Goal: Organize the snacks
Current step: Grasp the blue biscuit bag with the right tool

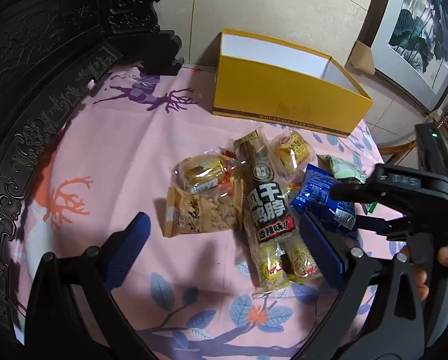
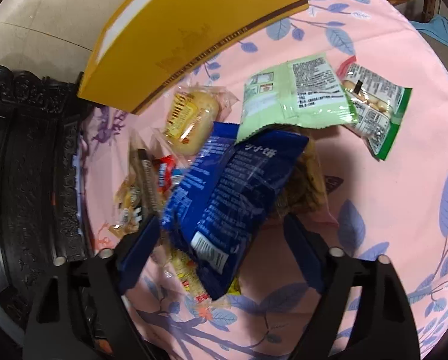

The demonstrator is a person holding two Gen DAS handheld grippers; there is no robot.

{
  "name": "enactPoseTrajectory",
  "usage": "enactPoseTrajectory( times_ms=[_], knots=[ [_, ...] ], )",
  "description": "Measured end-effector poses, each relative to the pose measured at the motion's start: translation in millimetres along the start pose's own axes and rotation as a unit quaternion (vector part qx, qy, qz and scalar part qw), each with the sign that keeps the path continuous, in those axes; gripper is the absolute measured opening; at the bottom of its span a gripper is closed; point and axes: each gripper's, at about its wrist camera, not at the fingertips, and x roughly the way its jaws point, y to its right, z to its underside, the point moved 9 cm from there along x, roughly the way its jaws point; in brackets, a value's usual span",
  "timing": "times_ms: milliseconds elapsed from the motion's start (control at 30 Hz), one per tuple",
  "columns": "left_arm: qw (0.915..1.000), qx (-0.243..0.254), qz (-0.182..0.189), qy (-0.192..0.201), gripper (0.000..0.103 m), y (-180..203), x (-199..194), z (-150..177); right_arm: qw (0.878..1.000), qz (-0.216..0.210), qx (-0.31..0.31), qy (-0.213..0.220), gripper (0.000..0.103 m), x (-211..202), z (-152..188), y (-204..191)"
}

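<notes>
The snacks lie in a loose heap on a surface [image 1: 110, 156] draped in pink cloth printed with blue leaves and purple deer. Longest is a clear, glossy duck-neck packet [image 1: 264, 207] with a black label and bold white characters, lying lengthwise toward the camera. To its left sit a kraft-coloured bag of cashews [image 1: 200, 213] with a see-through window and a small cake [image 1: 201, 172] in crinkled clear wrap; a second wrapped cake [image 1: 293, 151] lies just beyond the long packet's far end. A shiny blue foil bag [image 2: 233, 192], crimped at its ends and covered in fine white print, rests tilted on top of the heap. Behind it a matte pale-green pouch [image 2: 296, 96] overlaps a clear bag of peanuts [image 2: 371, 105] with green edges.

Past the heap stands an open yellow cardboard box [image 1: 284, 96], rectangular, white inside, with a brown band along its base.

The left tool [image 1: 221, 246] stands wide apart above the cloth, holding nothing. The right tool [image 2: 221, 234] is also parted, its ribbed blue pads [image 2: 140, 252] on either side of the blue bag; whether they touch it I cannot tell.
</notes>
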Motion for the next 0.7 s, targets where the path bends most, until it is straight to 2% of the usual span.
enactPoseTrajectory(
  times_ms=[100,167,200,233,300,500,700],
  knots=[
    [1.0000,0.006,0.003,0.000,0.101,4.0,0.2,0.5,1.000,0.001,0.009,-0.001,0.079,3.3,-1.4,1.6],
    [0.9999,0.012,0.004,-0.001,0.101,6.5,1.0,2.1,1.000,0.013,0.001,0.002,0.074,3.2,-1.9,2.6],
    [0.9999,0.013,0.004,-0.002,0.101,7.1,1.5,2.4,1.000,0.017,-0.006,0.005,0.067,2.8,-2.2,2.9],
    [0.9999,0.015,0.005,-0.003,0.101,7.9,2.0,3.3,1.000,0.006,-0.011,0.005,0.055,2.6,-2.5,1.0],
    [0.9998,0.018,0.006,-0.006,0.101,9.7,4.0,5.2,1.000,0.004,-0.023,0.011,0.050,0.3,-4.6,-0.2],
    [0.9992,0.035,0.019,-0.005,0.101,22.2,6.7,8.2,0.997,0.001,-0.068,0.033,0.022,-14.8,-8.2,-8.3],
    [0.9972,0.056,0.049,-0.005,0.101,44.5,18.1,8.3,0.994,0.002,-0.107,0.036,0.019,-32.6,5.0,-5.6]
  ],
)
